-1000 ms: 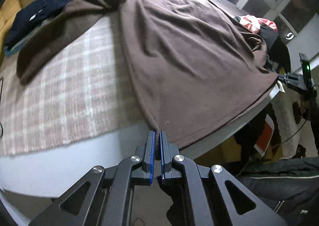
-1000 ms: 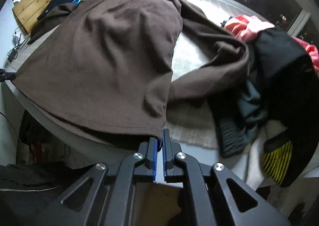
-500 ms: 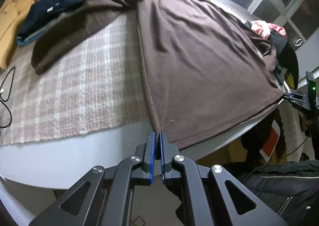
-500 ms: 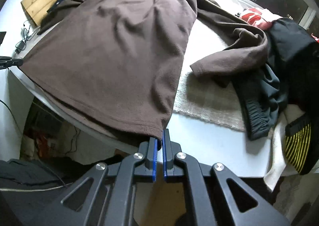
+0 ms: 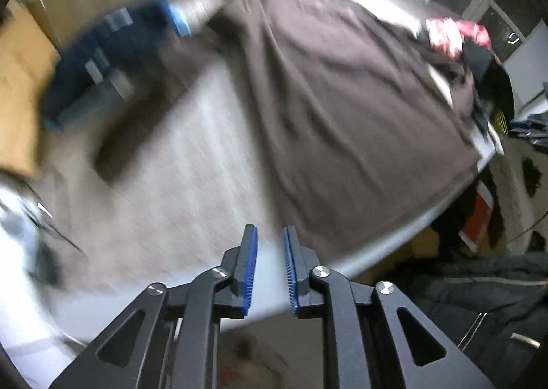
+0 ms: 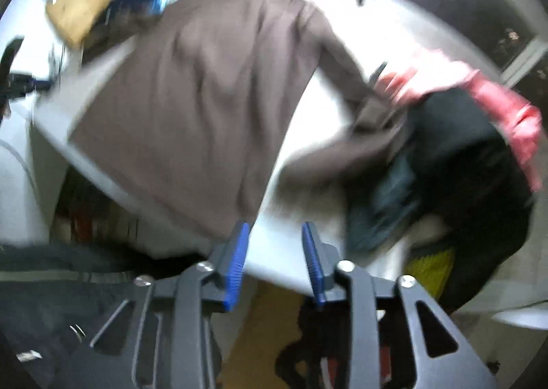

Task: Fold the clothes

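Observation:
A large brown long-sleeved top (image 5: 346,108) lies spread flat over the table, its hem hanging a little past the near edge. In the right wrist view the same brown top (image 6: 205,104) stretches away, one sleeve bent toward the pile on the right. My left gripper (image 5: 269,234) is open and holds nothing, just left of the hem's corner. My right gripper (image 6: 273,229) is open too, beside the hem's other corner, with bare tabletop between its fingers. Both views are blurred by motion.
A pale checked cloth (image 5: 178,180) covers the table under the top. Folded dark blue clothes (image 5: 102,56) lie at the far left. A pile of black, red and grey garments (image 6: 462,149) sits at the right. A wooden board (image 6: 85,8) lies far left.
Both grippers let go of the brown top's hem and opened. The top now rests flat on the table, and both cameras have swung quickly, blurring the views.

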The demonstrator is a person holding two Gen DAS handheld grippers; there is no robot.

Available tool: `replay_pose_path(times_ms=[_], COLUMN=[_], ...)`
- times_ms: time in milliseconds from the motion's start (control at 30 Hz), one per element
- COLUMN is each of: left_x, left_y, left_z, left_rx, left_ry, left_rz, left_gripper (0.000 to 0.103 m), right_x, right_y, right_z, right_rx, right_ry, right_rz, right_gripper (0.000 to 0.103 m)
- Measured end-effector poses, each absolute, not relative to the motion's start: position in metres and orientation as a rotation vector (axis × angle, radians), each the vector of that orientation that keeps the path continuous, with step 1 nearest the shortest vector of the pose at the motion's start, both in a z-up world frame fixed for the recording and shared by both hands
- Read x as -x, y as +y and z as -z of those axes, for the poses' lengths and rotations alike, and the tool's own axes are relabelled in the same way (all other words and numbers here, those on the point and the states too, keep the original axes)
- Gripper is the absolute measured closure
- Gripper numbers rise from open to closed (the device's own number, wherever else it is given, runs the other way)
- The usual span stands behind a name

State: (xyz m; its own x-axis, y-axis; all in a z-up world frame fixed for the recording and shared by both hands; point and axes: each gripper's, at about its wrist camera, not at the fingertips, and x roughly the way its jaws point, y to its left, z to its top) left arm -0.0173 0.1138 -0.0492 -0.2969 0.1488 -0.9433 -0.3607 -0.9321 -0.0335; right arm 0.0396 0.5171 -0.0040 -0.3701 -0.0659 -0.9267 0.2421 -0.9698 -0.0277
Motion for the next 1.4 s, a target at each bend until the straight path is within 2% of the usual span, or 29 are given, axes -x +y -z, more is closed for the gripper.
replay_pose_path(times_ms=[100,167,200,333,433,600,700,867,1000,1200,1300,1367,1400], left_x=[0.072,0.113,0.134,0.217,0.268,0.318,0.345,0.379,0.396,0.391,0.386,0.383,0.382], left_y=[0.099,0.091,0.087,0.071,0.081,0.127,0.144,0.160,0.170,0.181,0.187,0.191,0.190], left_z=[-0.008,-0.036,-0.050,-0.104,-0.075,0.008,0.049,0.099,0.136,0.151,0.155,0.157,0.156], left_rx=[1.479,1.381,1.331,1.132,1.182,1.351,1.434,1.558,1.621,1.611,1.604,1.599,1.595], left_ry=[0.327,0.304,0.292,0.239,0.139,0.297,0.328,0.362,0.384,0.383,0.398,0.408,0.403], left_rz=[-2.410,-2.467,-2.494,-2.587,-2.475,-2.300,-2.216,-2.118,-2.010,-1.935,-1.911,-1.898,-1.915], left_gripper=[0.085,0.076,0.073,0.070,0.070,0.070,0.070,0.069,0.065,0.062,0.073,0.097,0.099], right_x=[0.018,0.057,0.076,0.153,0.200,0.251,0.283,0.323,0.334,0.339,0.344,0.345,0.344], right_y=[0.532,0.543,0.548,0.568,0.574,0.564,0.565,0.577,0.574,0.570,0.563,0.562,0.562], right_z=[-0.020,-0.035,-0.043,-0.075,-0.029,0.051,0.085,0.115,0.130,0.140,0.143,0.143,0.143], right_rx=[-1.561,-1.503,-1.473,-1.346,-1.440,-1.626,-1.696,-1.735,-1.714,-1.657,-1.628,-1.617,-1.617], right_ry=[0.187,0.154,0.137,0.066,-0.044,0.006,0.022,-0.096,-0.120,-0.207,-0.152,-0.154,-0.161], right_rz=[2.559,2.633,2.670,2.812,2.767,2.629,2.548,2.430,2.345,2.252,2.263,2.263,2.254], right_gripper=[0.069,0.062,0.053,0.052,0.052,0.052,0.052,0.052,0.052,0.052,0.051,0.052,0.067])
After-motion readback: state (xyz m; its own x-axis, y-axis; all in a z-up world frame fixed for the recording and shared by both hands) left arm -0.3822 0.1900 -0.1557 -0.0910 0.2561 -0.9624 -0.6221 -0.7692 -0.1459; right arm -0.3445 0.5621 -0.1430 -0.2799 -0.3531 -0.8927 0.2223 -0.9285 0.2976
